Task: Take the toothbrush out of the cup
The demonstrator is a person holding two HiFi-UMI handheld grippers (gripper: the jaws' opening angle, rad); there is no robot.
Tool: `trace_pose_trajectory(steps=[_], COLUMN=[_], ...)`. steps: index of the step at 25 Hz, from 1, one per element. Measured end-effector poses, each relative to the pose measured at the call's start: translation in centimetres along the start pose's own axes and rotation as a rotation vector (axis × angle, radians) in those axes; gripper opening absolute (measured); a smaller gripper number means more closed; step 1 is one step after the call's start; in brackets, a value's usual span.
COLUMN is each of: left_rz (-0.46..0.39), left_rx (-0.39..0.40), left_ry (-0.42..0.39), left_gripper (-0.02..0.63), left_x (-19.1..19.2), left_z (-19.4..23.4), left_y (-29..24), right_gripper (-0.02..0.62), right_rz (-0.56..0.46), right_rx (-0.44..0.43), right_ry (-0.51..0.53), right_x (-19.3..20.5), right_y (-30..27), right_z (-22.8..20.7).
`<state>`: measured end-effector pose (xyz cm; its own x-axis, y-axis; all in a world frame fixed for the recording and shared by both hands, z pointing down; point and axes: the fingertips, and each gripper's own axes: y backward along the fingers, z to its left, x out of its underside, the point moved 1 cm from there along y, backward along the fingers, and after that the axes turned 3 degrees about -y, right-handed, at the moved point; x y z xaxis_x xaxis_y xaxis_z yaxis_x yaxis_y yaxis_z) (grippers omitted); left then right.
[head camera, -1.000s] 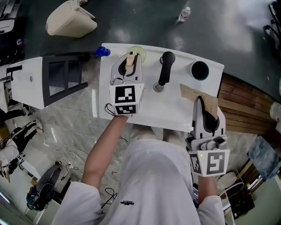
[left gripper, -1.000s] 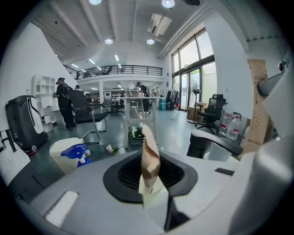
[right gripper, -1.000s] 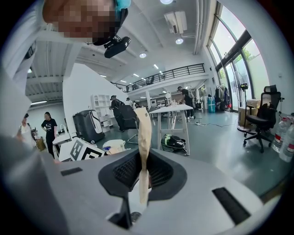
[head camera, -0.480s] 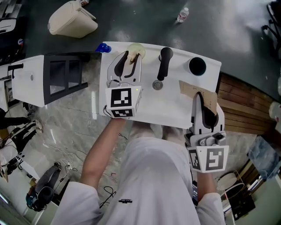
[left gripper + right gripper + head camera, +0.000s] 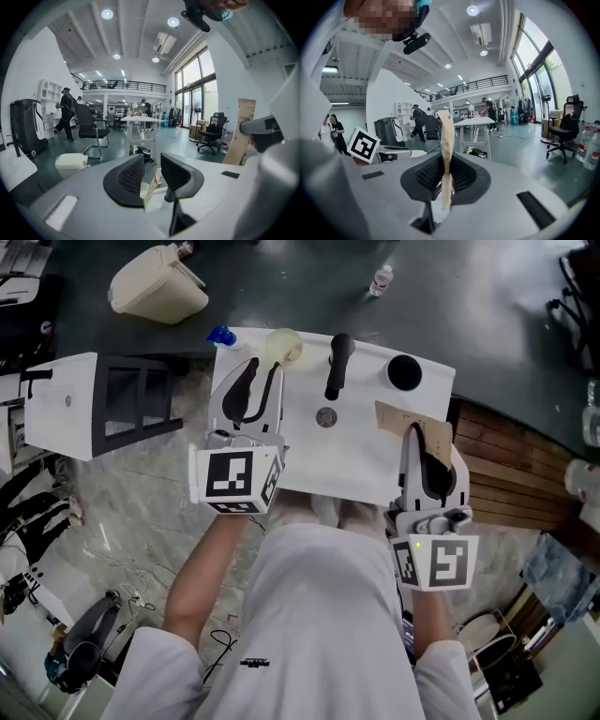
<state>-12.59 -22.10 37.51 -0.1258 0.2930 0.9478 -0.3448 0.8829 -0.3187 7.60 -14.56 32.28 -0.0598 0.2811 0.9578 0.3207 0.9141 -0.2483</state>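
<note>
Bright, even light; fisheye-warped edges

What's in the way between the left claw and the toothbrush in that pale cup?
Nothing visible. The left gripper stands open, its jaws just closing a little with nothing between them. The toothbrush leans in the cup straight ahead of their tips. The black fixture stands off to the side.

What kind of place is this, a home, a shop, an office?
Most likely a big open office or workshop hall: a railed upper balcony, tall windows, and an office chair near a white table, with people walking about in the background.
</note>
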Motion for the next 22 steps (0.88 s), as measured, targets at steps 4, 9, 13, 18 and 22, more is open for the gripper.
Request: trace_pose_trajectory(steps=[4, 9, 13, 18, 22], left_rz=[-0.024, -0.04, -0.04, -0.054, -0.048], left_rx=[0.007, 0.01, 0.008, 0.009, 0.006], left_ry=[0.003, 0.024, 0.063, 0.085, 0.085], left_gripper=[0.034, 0.007, 0.005, 0.005, 0.005], left_x=[-1.5, -2.5, -3.2, -4.5, -4.4], left_z=[-1.0, -2.3, -3.0, -2.8, -3.0], left_y=[2.8, 5.6, 7.7, 9.0, 9.1], right_gripper=[0.026, 0.026, 0.026, 0.026, 0.026], right_rz=[-0.031, -0.061, -0.071, -0.099, -0.097], right_rx=[0.015, 0.026, 0.04, 0.068, 0.082], right_ry=[0.008, 0.017, 0.028, 0.033, 0.04], right_x=[-1.2, -2.3, -3.3, -4.2, -4.0], right_y=[0.9, 1.4, 2.0, 1.3, 0.3], right_z=[-0.4, -0.8, -1.3, -2.4, -3.8])
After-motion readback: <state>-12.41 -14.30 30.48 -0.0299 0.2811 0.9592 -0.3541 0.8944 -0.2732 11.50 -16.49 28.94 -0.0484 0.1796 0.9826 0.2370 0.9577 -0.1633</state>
